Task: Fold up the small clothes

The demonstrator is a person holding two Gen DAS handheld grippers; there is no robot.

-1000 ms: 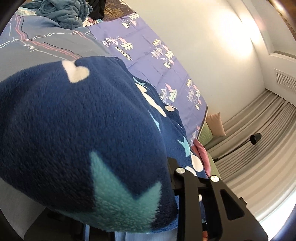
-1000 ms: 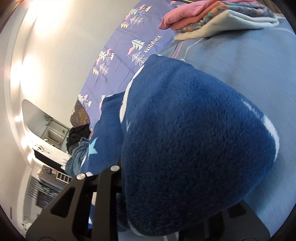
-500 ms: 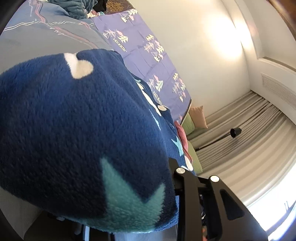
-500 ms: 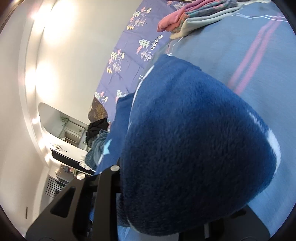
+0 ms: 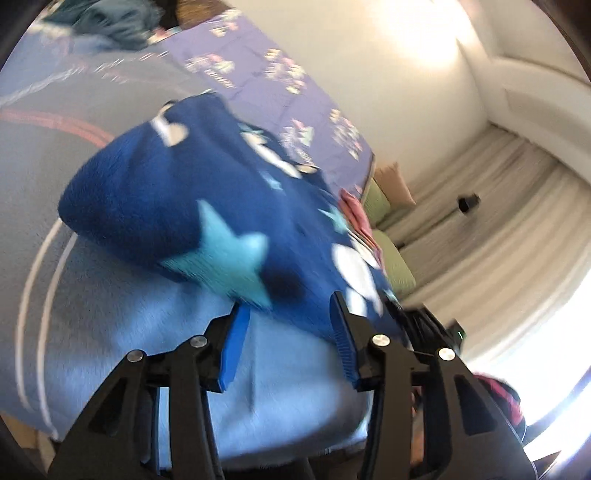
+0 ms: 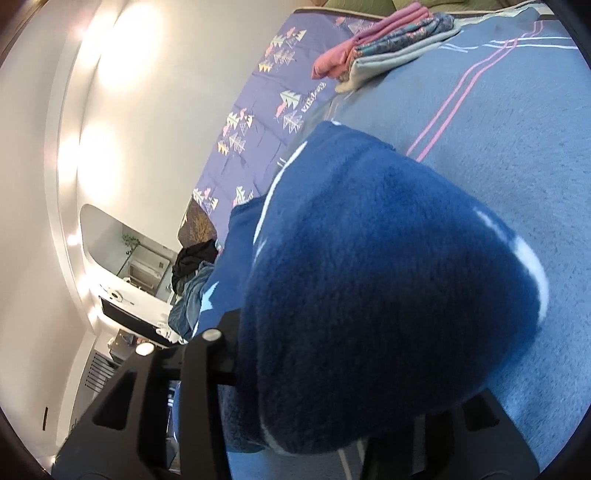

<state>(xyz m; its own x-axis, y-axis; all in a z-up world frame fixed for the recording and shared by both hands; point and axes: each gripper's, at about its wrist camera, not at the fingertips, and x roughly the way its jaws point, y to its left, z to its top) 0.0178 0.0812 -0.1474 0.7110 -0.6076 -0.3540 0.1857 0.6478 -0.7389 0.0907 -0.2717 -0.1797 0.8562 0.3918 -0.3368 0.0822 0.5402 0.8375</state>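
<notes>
A dark blue fleece garment (image 5: 192, 206) with teal stars and white shapes lies on the light blue blanket (image 5: 110, 332). My left gripper (image 5: 288, 314) is open, its blue pads (image 5: 232, 343) apart and empty, just short of the garment's near edge. In the right wrist view the same fleece garment (image 6: 388, 280) drapes over my right gripper (image 6: 354, 402) and hides its fingertips; the gripper is shut on the fleece and holds it above the blanket (image 6: 517, 147).
A stack of folded clothes (image 6: 384, 51) sits at the far end of the blanket. A purple quilt (image 6: 266, 110) with tree prints runs along the wall. A heap of unfolded clothes (image 5: 110, 26) lies at the far left. Curtains (image 5: 498, 221) hang at the right.
My left gripper has opened and let go of the fleece, which dropped onto the blanket ahead of it. The right gripper still holds its end and has shifted slightly.
</notes>
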